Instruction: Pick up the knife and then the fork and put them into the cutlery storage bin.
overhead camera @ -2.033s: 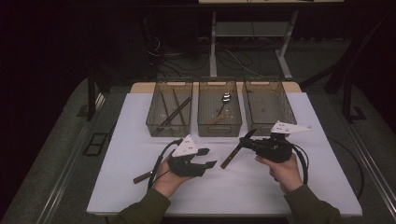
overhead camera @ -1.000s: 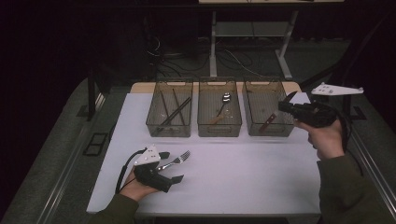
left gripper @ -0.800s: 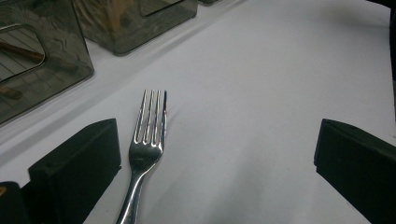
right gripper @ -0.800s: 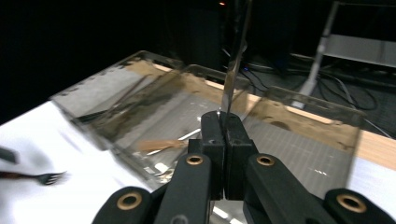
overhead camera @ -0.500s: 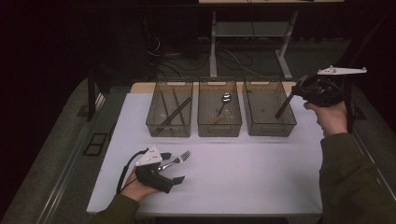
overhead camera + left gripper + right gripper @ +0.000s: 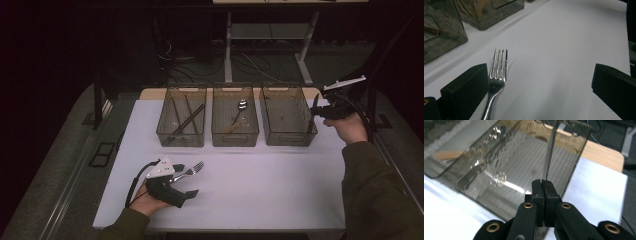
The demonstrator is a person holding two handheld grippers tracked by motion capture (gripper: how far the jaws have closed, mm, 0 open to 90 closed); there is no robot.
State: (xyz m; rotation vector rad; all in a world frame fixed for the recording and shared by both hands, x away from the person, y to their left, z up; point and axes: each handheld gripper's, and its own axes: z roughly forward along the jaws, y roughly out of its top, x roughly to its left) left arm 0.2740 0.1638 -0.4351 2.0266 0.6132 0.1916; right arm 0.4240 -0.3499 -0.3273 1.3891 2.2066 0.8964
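Note:
My right gripper (image 6: 322,107) is shut on a thin metal knife (image 6: 313,116), held at the right wall of the right-hand clear bin (image 6: 287,135). In the right gripper view the pads (image 6: 537,188) pinch the blade (image 6: 549,157), which rises in front of that bin (image 6: 499,195). My left gripper (image 6: 185,180) rests on the white table near the front left, jaws wide apart. A silver fork (image 6: 194,169) lies flat on the table. In the left gripper view the fork (image 6: 497,72) sits just inside the left jaw of the open gripper (image 6: 536,72).
Three clear bins stand in a row at the back of the white table (image 6: 260,185). The left bin (image 6: 182,135) holds dark chopsticks, the middle bin (image 6: 235,137) a spoon. The table's right edge is close behind my right hand.
The right gripper has carried the knife from the front middle of the table out to the right bin's right side. The left gripper drew to the front left and then stayed still.

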